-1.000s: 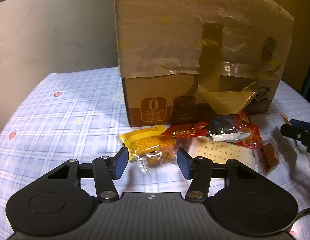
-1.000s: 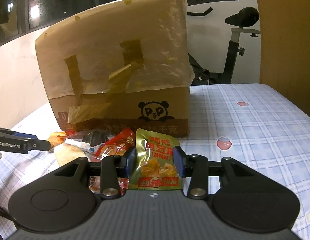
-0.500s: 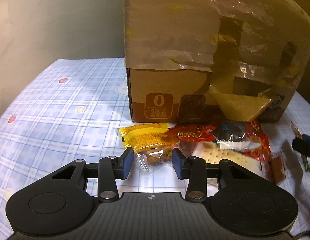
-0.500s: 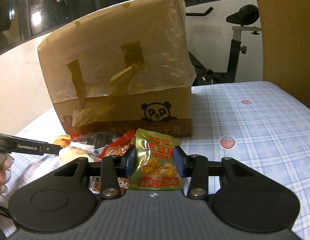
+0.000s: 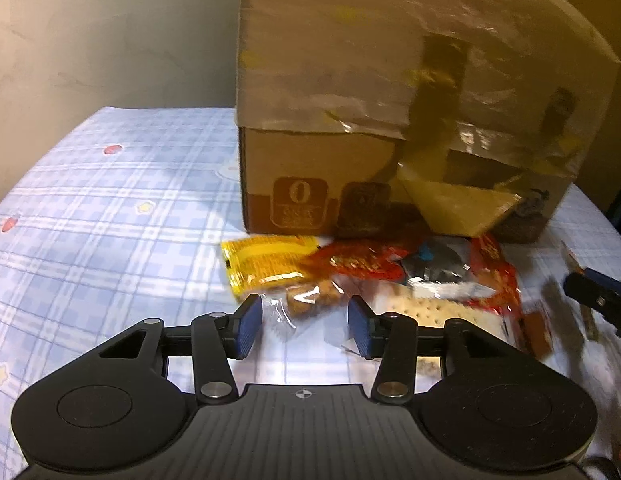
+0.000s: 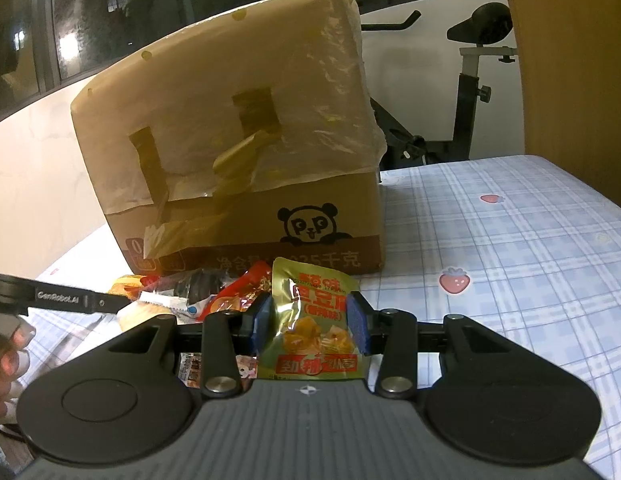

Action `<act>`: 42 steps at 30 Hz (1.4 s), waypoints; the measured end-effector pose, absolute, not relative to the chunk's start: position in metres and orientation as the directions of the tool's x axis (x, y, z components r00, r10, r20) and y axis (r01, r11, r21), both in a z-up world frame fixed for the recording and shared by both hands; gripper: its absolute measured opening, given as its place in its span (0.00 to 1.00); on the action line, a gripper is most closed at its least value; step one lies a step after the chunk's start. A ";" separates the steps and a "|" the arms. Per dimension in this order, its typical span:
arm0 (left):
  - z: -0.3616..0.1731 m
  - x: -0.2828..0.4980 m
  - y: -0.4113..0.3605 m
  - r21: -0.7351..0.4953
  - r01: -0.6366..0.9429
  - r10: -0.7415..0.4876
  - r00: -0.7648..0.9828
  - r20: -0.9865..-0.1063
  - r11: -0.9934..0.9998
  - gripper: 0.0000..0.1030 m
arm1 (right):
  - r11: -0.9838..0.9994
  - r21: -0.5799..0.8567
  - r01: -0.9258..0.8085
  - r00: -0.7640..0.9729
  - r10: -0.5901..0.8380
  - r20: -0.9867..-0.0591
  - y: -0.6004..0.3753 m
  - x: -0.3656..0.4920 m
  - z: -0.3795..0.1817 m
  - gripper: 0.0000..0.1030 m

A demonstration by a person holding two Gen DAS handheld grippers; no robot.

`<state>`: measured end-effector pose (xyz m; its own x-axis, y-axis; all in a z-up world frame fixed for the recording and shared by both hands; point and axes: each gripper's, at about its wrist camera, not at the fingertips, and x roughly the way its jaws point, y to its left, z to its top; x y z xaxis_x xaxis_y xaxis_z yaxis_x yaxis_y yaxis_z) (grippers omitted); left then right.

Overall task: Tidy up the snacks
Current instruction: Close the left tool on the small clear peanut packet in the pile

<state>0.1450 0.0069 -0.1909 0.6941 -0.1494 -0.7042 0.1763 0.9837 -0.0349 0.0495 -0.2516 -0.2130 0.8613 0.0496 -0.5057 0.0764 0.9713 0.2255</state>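
Observation:
Several snack packets lie in a pile in front of a taped cardboard box [image 5: 390, 100] [image 6: 230, 140]: a yellow packet [image 5: 266, 264], a red one [image 5: 358, 264], a dark one [image 5: 438, 260] and a cracker packet [image 5: 430, 312]. My left gripper [image 5: 303, 332] is low over the pile. Its jaws are opening, and a clear packet of brown snacks [image 5: 310, 300] lies between the pads, which do not visibly press it. My right gripper [image 6: 308, 328] is shut on a gold-green snack packet [image 6: 306, 292], which stands upright between its pads.
Everything rests on a blue plaid sheet [image 5: 110, 220] [image 6: 510, 260]. The left tool's finger [image 6: 70, 302] and a hand [image 6: 6, 360] show at the left of the right wrist view. An exercise bike [image 6: 470, 80] stands behind the bed.
The left gripper's jaws have narrowed around the clear packet and its view has rolled a little. The right gripper keeps its hold on the gold-green packet and has not moved.

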 end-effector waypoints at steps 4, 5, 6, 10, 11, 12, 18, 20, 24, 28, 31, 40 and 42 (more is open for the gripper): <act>-0.188 0.135 0.006 -0.056 0.244 -0.210 0.669 -0.713 0.968 0.46 | 0.971 0.227 0.080 0.859 0.049 -0.510 -0.252 0.051 -0.213 0.42; -0.187 0.134 0.006 -0.040 0.260 -0.212 0.674 -0.707 0.965 0.46 | 0.971 0.225 0.079 0.858 0.049 -0.512 -0.251 0.051 -0.213 0.42; -0.186 0.133 0.006 -0.020 0.269 -0.205 0.685 -0.699 0.963 0.46 | 0.972 0.223 0.077 0.858 0.049 -0.512 -0.251 0.051 -0.213 0.42; -0.182 0.140 0.006 0.076 0.296 -0.173 0.726 -0.666 0.952 0.34 | 0.972 0.223 0.078 0.858 0.048 -0.511 -0.252 0.051 -0.213 0.42; -0.182 0.144 0.006 0.082 0.308 -0.179 0.727 -0.663 0.948 0.31 | 0.971 0.225 0.080 0.858 0.048 -0.512 -0.252 0.051 -0.213 0.42; -0.183 0.148 0.007 0.087 0.321 -0.187 0.727 -0.661 0.943 0.30 | 0.971 0.226 0.081 0.858 0.048 -0.512 -0.252 0.051 -0.213 0.42; -0.186 0.162 0.008 0.069 0.394 -0.243 0.685 -0.686 0.916 0.29 | 0.970 0.227 0.082 0.857 0.048 -0.514 -0.253 0.051 -0.214 0.42; -0.189 0.167 0.011 0.032 0.395 -0.263 0.669 -0.695 0.918 0.29 | 0.971 0.227 0.082 0.855 0.048 -0.517 -0.253 0.051 -0.214 0.42; -0.192 0.164 0.016 -0.029 0.392 -0.294 0.639 -0.711 0.920 0.29 | 0.970 0.227 0.084 0.855 0.047 -0.517 -0.253 0.050 -0.214 0.42; -0.195 0.151 0.010 -0.004 0.420 -0.291 0.621 -0.728 0.908 0.29 | 0.970 0.229 0.085 0.853 0.048 -0.520 -0.253 0.051 -0.215 0.42; -0.201 0.146 0.003 0.055 0.423 -0.252 0.634 -0.731 0.904 0.29 | 0.972 0.223 0.080 0.850 0.051 -0.524 -0.252 0.052 -0.215 0.42; -0.198 0.164 0.001 0.014 0.344 -0.230 0.657 -0.718 0.939 0.30 | 0.970 0.227 0.085 0.850 0.048 -0.524 -0.253 0.053 -0.216 0.42; -0.204 0.168 -0.003 0.039 0.316 -0.190 0.660 -0.727 0.948 0.31 | 0.970 0.227 0.083 0.848 0.051 -0.527 -0.253 0.053 -0.216 0.42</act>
<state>0.1676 -0.0033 -0.2036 0.6597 -0.1899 -0.7271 0.3162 0.9479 0.0393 0.0533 -0.2528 -0.2156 0.8483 0.0505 -0.5271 0.0830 0.9704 0.2267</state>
